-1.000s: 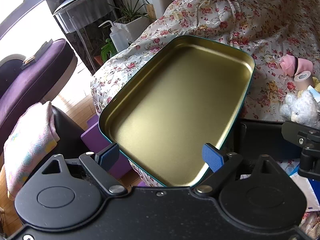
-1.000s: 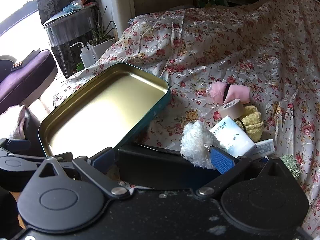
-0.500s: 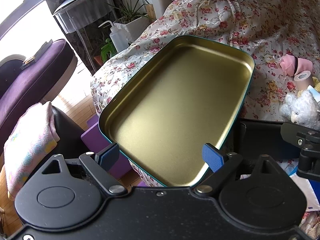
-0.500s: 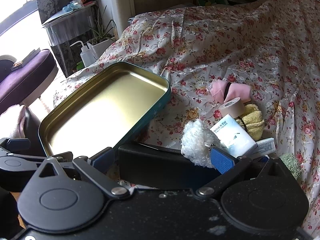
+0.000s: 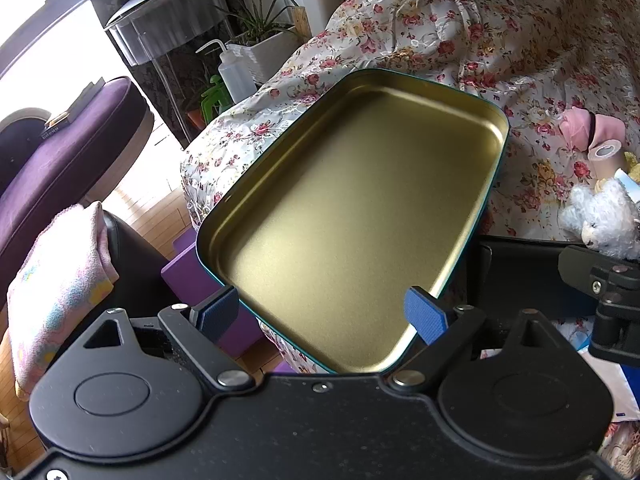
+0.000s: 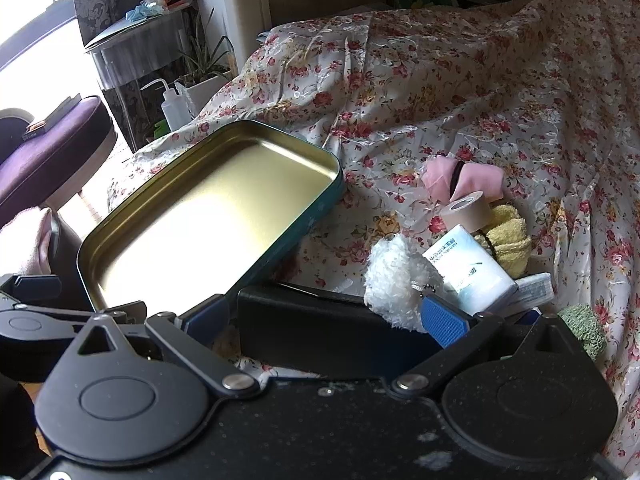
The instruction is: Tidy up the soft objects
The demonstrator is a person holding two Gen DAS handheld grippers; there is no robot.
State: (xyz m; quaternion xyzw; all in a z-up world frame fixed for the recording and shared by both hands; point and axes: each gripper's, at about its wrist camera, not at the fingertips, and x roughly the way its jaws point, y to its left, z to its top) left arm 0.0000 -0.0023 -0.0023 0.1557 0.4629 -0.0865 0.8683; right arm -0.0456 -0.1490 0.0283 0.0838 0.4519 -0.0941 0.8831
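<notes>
I hold the left gripper (image 5: 322,314) over the empty tin tray (image 5: 496,118) at the bed's near left edge, jaws wide apart, gripping nothing. The right gripper (image 6: 324,316), equally open and empty, faces the white plush toy (image 6: 396,276) beside the tray. Nothing has shifted since the earlier frames.

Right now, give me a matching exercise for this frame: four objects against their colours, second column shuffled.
Things:
1. tin tray
2. plush toy
3. tape roll
4. folded cloth

Colours:
a. yellow
b. beige
c. gold inside, teal outside
d. white

Pairs: 1-c, 2-d, 3-b, 4-a
</notes>
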